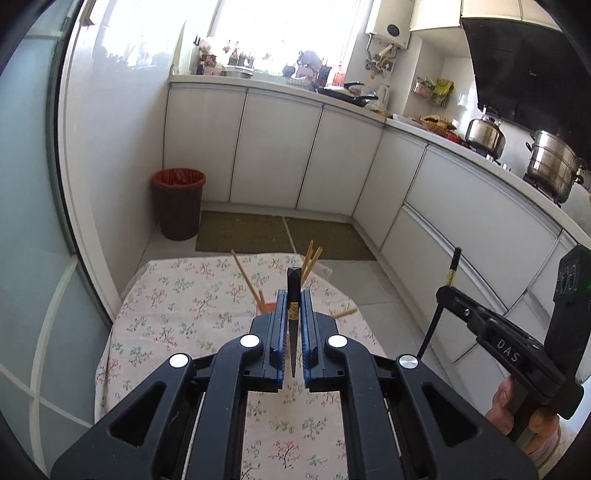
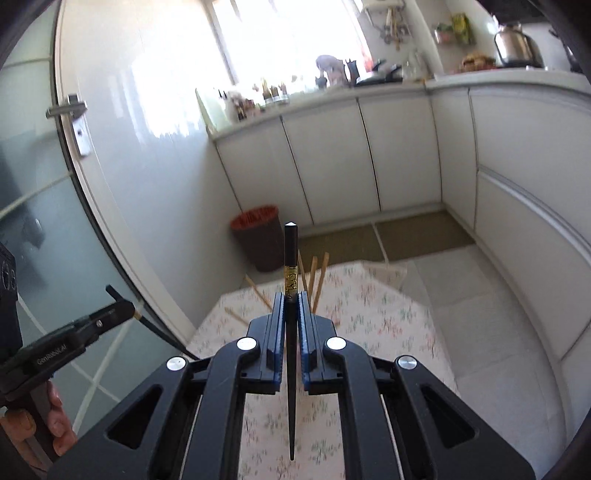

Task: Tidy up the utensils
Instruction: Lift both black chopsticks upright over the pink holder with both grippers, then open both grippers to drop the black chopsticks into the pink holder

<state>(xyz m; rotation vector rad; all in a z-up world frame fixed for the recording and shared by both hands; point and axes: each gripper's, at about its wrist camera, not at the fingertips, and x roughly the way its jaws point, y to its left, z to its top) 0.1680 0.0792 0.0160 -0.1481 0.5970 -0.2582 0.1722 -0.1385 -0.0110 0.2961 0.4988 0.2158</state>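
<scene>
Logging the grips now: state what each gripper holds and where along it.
The left gripper holds a black chopstick near its thick, gold-banded end. The right gripper holds another black chopstick, also just below the gold band.

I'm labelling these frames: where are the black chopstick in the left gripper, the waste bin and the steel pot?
black chopstick [image 1: 294, 295], left wrist view, gold band.
waste bin [image 1: 178, 206], left wrist view, side wall.
steel pot [image 1: 552, 166], left wrist view, body.

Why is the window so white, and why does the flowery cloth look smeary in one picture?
In both views the window is washed out by bright daylight. In the right wrist view the flowery tablecloth is motion-blurred, while in the left wrist view it looks sharp. The fisheye lens bends the cabinets in both.
</scene>
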